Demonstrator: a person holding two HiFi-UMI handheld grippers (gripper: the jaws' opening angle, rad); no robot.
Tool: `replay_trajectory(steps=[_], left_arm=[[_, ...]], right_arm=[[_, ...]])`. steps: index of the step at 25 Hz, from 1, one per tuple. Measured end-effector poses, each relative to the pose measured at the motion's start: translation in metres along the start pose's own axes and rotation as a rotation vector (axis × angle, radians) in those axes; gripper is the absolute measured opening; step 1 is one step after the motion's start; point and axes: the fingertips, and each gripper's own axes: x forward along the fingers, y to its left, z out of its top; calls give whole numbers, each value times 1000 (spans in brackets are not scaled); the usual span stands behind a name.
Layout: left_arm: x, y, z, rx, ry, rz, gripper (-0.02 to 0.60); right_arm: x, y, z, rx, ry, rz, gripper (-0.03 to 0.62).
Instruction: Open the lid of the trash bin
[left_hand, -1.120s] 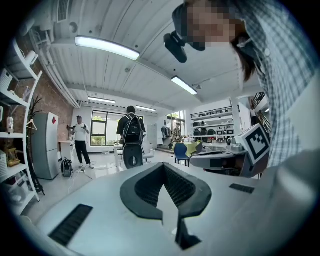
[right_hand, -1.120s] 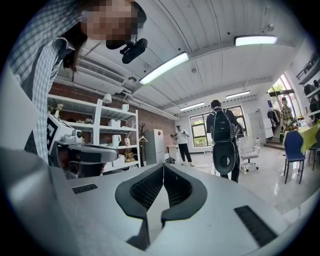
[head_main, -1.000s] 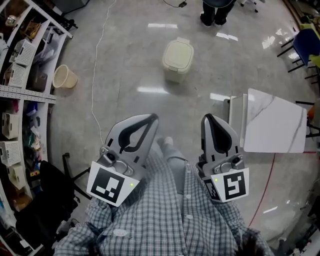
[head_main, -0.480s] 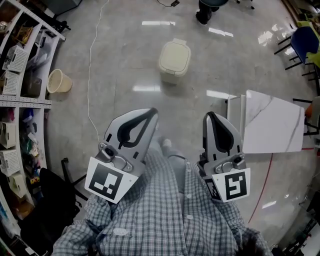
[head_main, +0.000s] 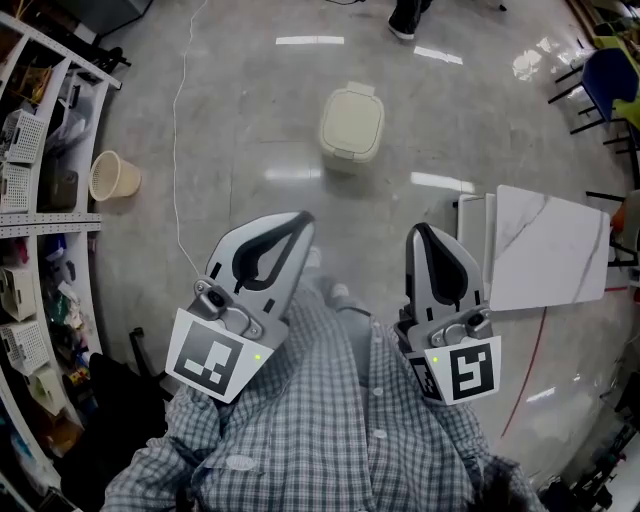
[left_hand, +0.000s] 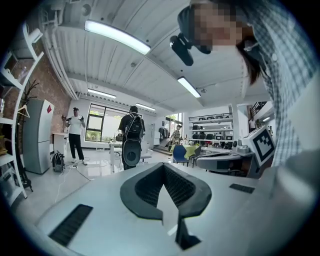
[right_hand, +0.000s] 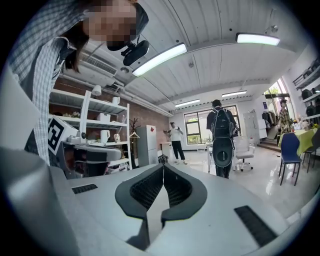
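trash bin (head_main: 351, 124) on the floor (head_main: 240, 130) at 12 o'clock, lid (head_main: 352, 110) down, well apart from both grippers; left gripper (head_main: 300, 220) and right gripper (head_main: 419, 233) each pressed together on nothing, held near the person's shirt, aimed forward. Likely just carried idle since the bin is out of reach. White worktop (head_main: 550, 250) at 3 o'clock, beige basket (head_main: 113, 176) at 10, neither in the path

A glossy grey floor (head_main: 250, 130) runs between shelving (head_main: 40, 140) on the left and a white table (head_main: 550, 250), strip lights (left_hand: 117, 36) overhead.
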Motion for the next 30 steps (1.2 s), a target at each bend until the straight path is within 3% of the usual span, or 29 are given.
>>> replay_trajectory(steps=[15,19,30], left_arm=[[15,55,-3,-22,-6,-51,5],[16,60,-3,8,-5,-75,5],[37,61,5,-13,-42,-147,5]], right_arm=[[58,17,-3,-7,37,-11,18],[65,18,0,2,16,-30,18],[66,5,3,-23,24,-87,18]])
